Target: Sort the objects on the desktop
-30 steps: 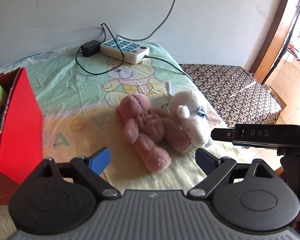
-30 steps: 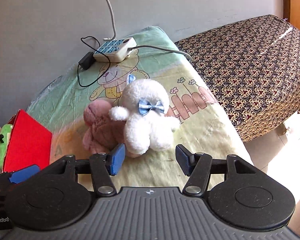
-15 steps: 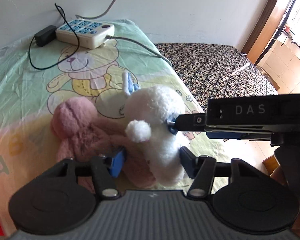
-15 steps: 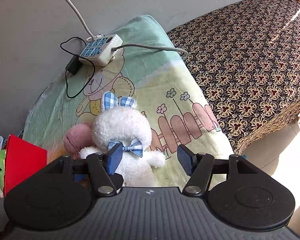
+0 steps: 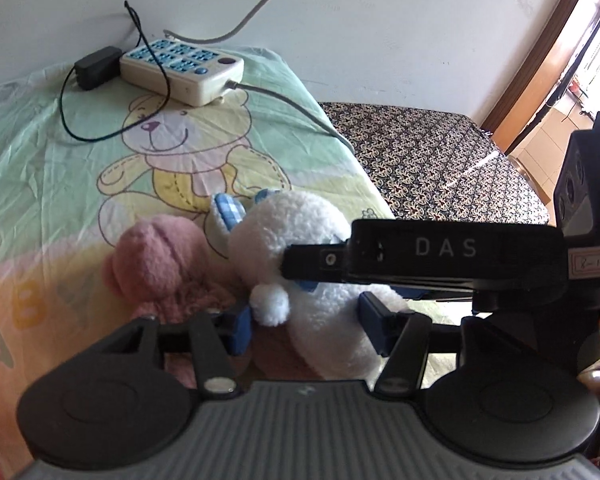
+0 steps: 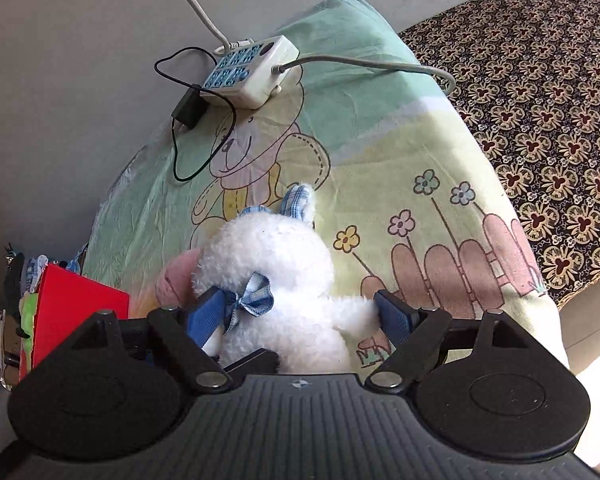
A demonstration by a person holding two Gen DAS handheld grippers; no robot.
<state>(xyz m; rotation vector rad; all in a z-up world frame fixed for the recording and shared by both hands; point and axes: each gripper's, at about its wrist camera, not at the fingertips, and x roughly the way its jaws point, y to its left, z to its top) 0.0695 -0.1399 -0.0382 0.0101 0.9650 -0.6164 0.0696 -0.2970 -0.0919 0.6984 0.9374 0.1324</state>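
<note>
While both tongs crowd around one toy, the scene reads as follows.

Right tongs [image 6: 296,318]: blue fingers set on either side of the white plush rabbit [image 6: 276,280], one against its bow side, the other against its outstretched arm; whether they press hard enough to grip cannot be told.
Left tongs [image 5: 306,330]: fingers apart, straddling the lower body of the same rabbit from the other side, with the rabbit's round paw just beside the left finger.
White plush rabbit: lying near the front edge of the surface, checked blue ears pointing toward the wall, a blue ribbon bow [image 6: 252,298] at its neck.
Pink plush bear [image 5: 160,268]: touching the rabbit, partly under it, on the side toward the red box.
Red box [image 6: 76,312]: at the left end of the surface, holding a green toy and other things too small to tell.
Surface [image 5: 40,168]: covered with a cartoon bear sheet in pale green and yellow.
Power strip [image 5: 182,70]: near the wall, well apart from the toys, with a black adapter [image 5: 96,66] beside it and a thin black cable looping forward.
Bed [image 6: 540,80]: next to the surface, with a dark flower-patterned cover.
</note>
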